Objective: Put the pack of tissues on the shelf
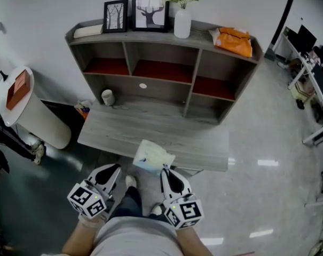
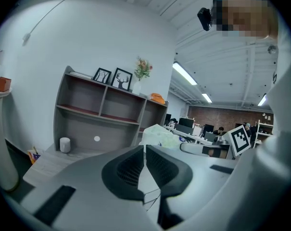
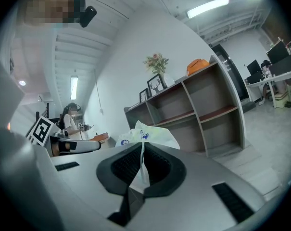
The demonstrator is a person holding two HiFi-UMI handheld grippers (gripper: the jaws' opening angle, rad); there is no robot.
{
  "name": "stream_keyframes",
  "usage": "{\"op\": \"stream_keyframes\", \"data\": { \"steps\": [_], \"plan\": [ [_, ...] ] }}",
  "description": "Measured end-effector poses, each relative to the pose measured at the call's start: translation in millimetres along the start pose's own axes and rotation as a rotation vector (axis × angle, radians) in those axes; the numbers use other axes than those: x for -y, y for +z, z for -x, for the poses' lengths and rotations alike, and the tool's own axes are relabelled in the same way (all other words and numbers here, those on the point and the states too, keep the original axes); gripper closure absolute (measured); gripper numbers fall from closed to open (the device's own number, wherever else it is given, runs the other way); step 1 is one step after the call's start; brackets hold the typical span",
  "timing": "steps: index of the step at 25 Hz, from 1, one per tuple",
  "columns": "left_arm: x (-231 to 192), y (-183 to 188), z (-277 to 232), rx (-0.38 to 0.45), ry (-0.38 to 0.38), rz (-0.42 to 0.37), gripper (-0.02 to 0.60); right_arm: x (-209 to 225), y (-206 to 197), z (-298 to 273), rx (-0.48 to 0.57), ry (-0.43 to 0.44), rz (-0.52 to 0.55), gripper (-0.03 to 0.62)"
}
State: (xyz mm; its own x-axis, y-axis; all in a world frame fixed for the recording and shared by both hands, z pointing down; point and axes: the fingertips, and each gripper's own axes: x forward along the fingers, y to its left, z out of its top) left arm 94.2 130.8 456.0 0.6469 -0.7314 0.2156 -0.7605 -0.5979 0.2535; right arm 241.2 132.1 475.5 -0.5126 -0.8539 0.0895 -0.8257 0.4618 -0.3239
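The pack of tissues (image 1: pixel 152 157) is a pale plastic-wrapped bundle hanging over the front edge of the grey desk board (image 1: pixel 150 128). My right gripper (image 1: pixel 165 169) is shut on a thin flap of its wrapper. In the right gripper view the pack (image 3: pixel 150 134) sticks out just past the right gripper (image 3: pixel 142 147). My left gripper (image 1: pixel 118 168) stays to the left of the pack, apart from it, its jaws shut on nothing. From the left gripper (image 2: pixel 145 148) the pack (image 2: pixel 159 134) shows to the right. The grey shelf unit (image 1: pixel 195 73) with red-lined compartments stands at the back of the desk.
On the shelf top stand two framed pictures (image 1: pixel 116 16), a white vase of flowers (image 1: pixel 182 21), an orange bag (image 1: pixel 233 40) and a book (image 1: pixel 88 31). A small white cylinder (image 1: pixel 108 97) sits on the desk at back left. A round white table (image 1: pixel 17 103) stands left.
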Motion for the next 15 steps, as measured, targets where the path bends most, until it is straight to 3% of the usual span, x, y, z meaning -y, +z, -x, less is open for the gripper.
{"op": "stream_keyframes", "data": {
  "steps": [6, 15],
  "plan": [
    [-28.1, 2.3, -15.9, 0.003, 0.003, 0.011, 0.555, 10.8, -1.9, -28.9, -0.013, -0.005, -0.007, 0.572],
    [-106.9, 18.2, -42.3, 0.003, 0.003, 0.04, 0.555, 14.6, 2.0, -108.8, -0.059, -0.016, 0.022, 0.572]
  ]
}}
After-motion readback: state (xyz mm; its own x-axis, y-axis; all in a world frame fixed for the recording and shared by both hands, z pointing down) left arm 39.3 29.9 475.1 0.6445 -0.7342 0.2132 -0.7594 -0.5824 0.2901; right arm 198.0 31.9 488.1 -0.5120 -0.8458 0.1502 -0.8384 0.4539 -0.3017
